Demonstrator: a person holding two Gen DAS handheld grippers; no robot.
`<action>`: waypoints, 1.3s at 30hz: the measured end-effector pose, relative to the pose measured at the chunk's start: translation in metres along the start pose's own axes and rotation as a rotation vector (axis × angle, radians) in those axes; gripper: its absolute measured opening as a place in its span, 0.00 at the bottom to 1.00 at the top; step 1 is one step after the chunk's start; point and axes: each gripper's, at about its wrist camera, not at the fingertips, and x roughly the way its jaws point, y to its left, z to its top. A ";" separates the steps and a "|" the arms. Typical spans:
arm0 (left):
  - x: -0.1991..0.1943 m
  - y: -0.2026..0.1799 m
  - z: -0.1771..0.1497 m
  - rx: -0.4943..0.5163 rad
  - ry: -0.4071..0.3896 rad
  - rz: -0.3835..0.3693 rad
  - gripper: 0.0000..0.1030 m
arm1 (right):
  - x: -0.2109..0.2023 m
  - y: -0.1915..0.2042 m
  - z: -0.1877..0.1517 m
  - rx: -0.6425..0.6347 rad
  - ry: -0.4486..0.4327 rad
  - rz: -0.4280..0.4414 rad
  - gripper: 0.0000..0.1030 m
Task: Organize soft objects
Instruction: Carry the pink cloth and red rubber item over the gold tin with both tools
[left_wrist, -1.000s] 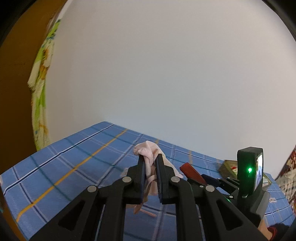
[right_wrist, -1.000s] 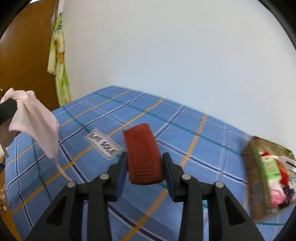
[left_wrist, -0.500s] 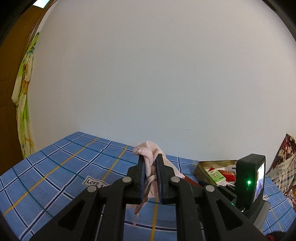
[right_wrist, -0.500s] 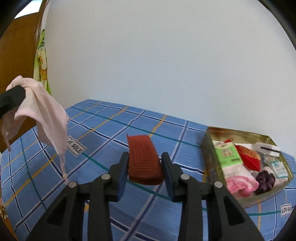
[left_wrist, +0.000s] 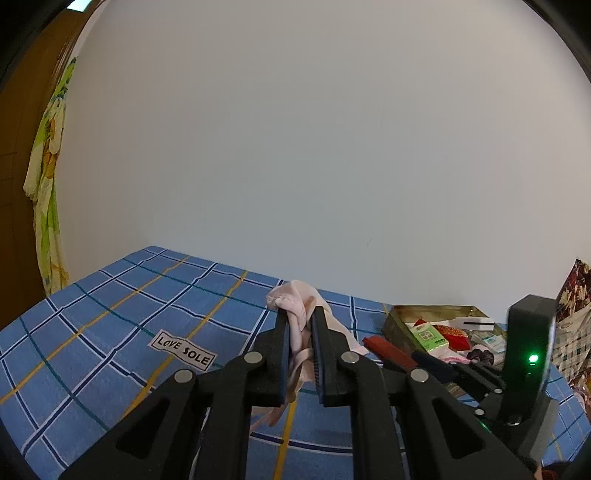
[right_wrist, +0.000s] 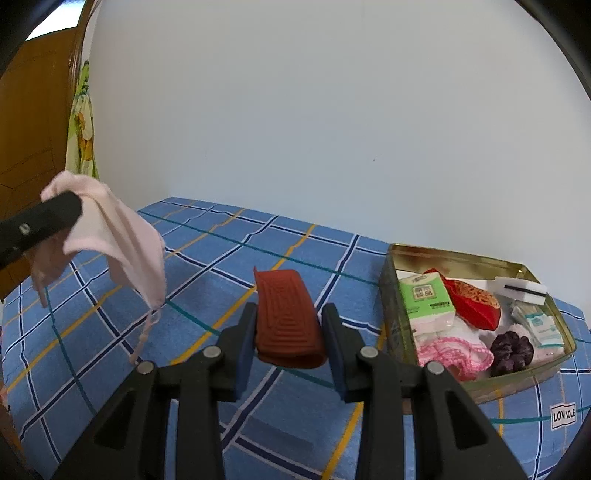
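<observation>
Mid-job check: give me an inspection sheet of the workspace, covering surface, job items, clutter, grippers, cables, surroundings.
Surface: blue plaid bedcover with LOVE SOLE label.
Job's things: pink cloth mask hanging in the air; red ribbed sleeve held off the cover; gold tin at right, already holding a tissue pack, red pouch, pink lace item, purple scrunchie.
Clutter: nothing seen outside the tin.
Grippers: left gripper shut on the mask; right gripper shut on the sleeve.
Cables: nothing seen.
Surroundings: white wall, wooden door, floral hanging cloth.
</observation>
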 end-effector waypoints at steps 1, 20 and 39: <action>0.001 0.000 -0.001 -0.001 0.003 0.003 0.12 | -0.002 0.000 0.000 -0.003 -0.004 0.000 0.34; 0.006 -0.012 -0.010 0.030 0.037 0.039 0.12 | -0.011 -0.001 -0.007 -0.019 -0.026 -0.006 0.34; 0.006 -0.028 -0.008 0.059 0.038 0.068 0.12 | -0.026 -0.008 -0.010 -0.023 -0.057 -0.007 0.34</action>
